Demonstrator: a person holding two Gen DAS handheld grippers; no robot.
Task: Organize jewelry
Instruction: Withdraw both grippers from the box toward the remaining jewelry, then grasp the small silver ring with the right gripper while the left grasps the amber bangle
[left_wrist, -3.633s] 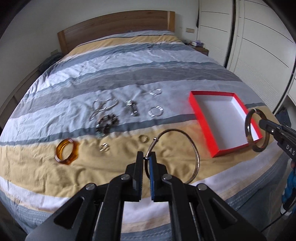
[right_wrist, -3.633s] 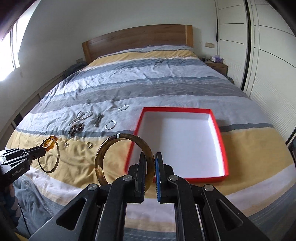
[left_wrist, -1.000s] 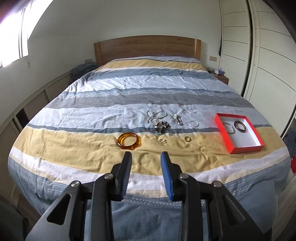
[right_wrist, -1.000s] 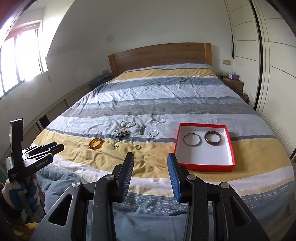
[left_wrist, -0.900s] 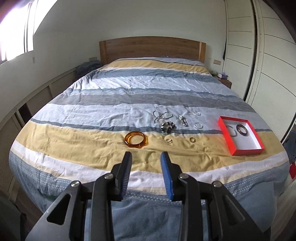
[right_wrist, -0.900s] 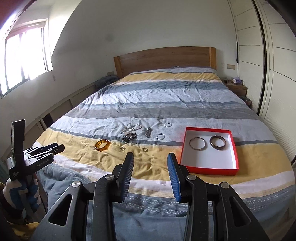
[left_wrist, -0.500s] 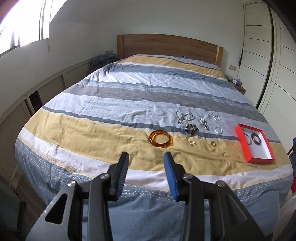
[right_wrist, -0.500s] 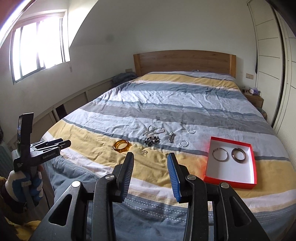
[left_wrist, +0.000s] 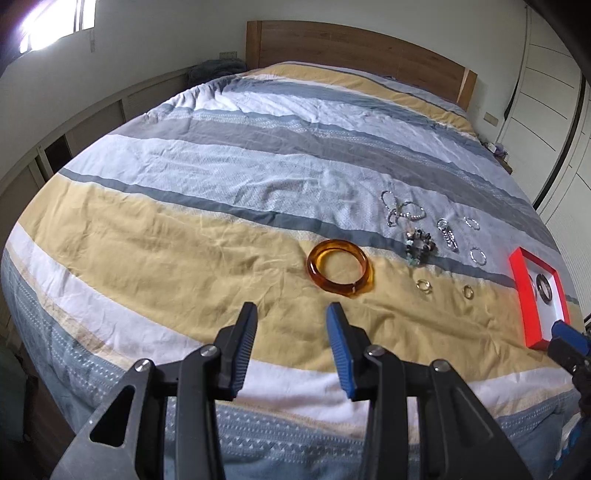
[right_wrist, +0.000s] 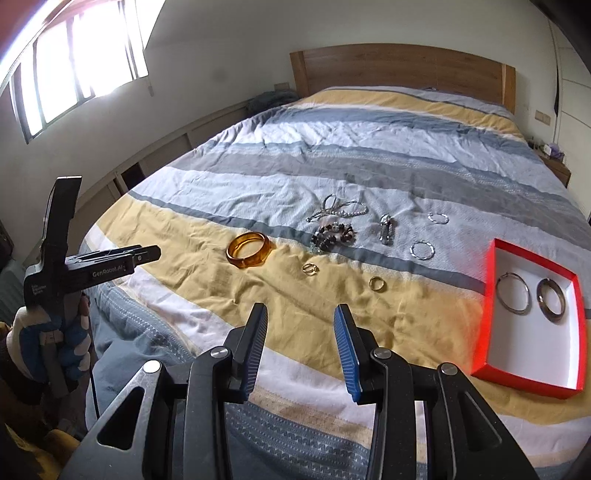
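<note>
Left gripper (left_wrist: 291, 314) and right gripper (right_wrist: 300, 315) are both hanging over the foot edge of the bed (left_wrist: 221, 177), each with its fingers spread and nothing between them. In the right wrist view the left gripper is also showing at the left, gripped by a gloved hand (right_wrist: 51, 347) beside the bed's left edge.

Just beyond the fingers, on the yellow stripe of the cover, an amber bangle (left_wrist: 340, 272) is lying flat. To its right, on the same stripe, two small gold rings (right_wrist: 309, 268) (right_wrist: 377, 283) are lying apart from each other.

Near the bed's right edge a red box (right_wrist: 491, 291) with a white floor is sitting open; inside it a thin metal bangle (right_wrist: 512, 293) and a darker bangle (right_wrist: 551, 298) are lying side by side, not touching.

Farther up, along the grey band, a dark beaded bracelet (right_wrist: 333, 233) is lying bunched. Beyond it, on the pale stripe, a pearl strand (right_wrist: 341, 210), a silver clasp piece (right_wrist: 386, 223) and two silver hoops (right_wrist: 422, 250) (right_wrist: 438, 218) are spread out.

A wooden headboard (right_wrist: 399, 64) is closing the far end.
</note>
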